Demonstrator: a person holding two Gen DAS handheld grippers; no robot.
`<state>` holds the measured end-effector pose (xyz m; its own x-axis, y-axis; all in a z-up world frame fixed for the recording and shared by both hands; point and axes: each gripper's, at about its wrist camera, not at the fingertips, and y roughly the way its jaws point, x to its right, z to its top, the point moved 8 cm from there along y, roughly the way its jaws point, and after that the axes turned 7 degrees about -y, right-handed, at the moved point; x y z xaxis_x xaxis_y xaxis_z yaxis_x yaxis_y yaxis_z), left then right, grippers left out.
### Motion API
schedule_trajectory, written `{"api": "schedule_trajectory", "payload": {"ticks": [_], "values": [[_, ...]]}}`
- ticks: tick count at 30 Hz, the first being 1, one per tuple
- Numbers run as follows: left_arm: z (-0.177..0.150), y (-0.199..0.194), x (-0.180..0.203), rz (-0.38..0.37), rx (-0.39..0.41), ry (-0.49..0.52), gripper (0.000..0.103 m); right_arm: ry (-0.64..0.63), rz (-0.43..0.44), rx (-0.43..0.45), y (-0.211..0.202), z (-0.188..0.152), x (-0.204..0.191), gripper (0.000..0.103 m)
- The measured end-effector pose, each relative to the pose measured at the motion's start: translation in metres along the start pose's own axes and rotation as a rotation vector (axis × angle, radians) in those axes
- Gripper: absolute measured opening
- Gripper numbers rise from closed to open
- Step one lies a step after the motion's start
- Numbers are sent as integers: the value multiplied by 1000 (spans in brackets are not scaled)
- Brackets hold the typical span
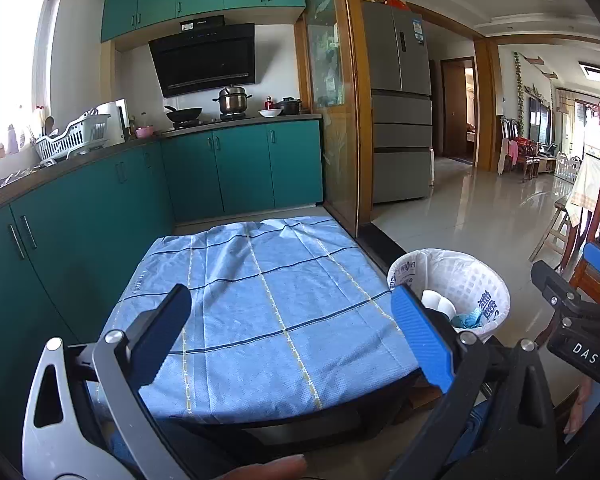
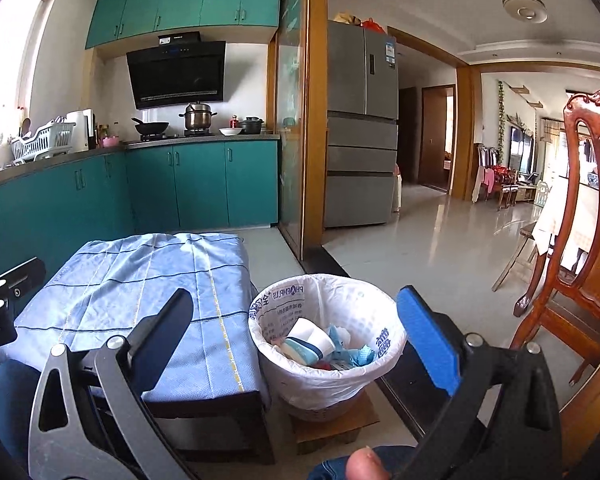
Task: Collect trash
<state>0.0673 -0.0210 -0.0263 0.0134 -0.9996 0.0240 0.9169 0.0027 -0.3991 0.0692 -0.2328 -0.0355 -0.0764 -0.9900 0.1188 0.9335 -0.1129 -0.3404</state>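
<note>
We hold both the left claw (image 1: 292, 336) and right claw (image 2: 296, 344) wide apart and empty beside the lined bin (image 2: 327, 354), where cups and wrappers already lie, the blue-clothed tabletop (image 1: 260, 300) bare.

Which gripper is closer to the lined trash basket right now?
Right. The right gripper hangs open just short of the trash basket, framing it between its fingers. The left gripper is open over the blue-clothed table, with the basket off to its right.
</note>
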Motion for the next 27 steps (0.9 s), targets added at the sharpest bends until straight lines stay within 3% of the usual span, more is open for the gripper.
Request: {"api": "schedule_trajectory", "payload": {"ticks": [27], "values": [[2, 2, -4, 8, 3, 16, 100, -14, -16, -10, 2, -2, -8, 100]]}}
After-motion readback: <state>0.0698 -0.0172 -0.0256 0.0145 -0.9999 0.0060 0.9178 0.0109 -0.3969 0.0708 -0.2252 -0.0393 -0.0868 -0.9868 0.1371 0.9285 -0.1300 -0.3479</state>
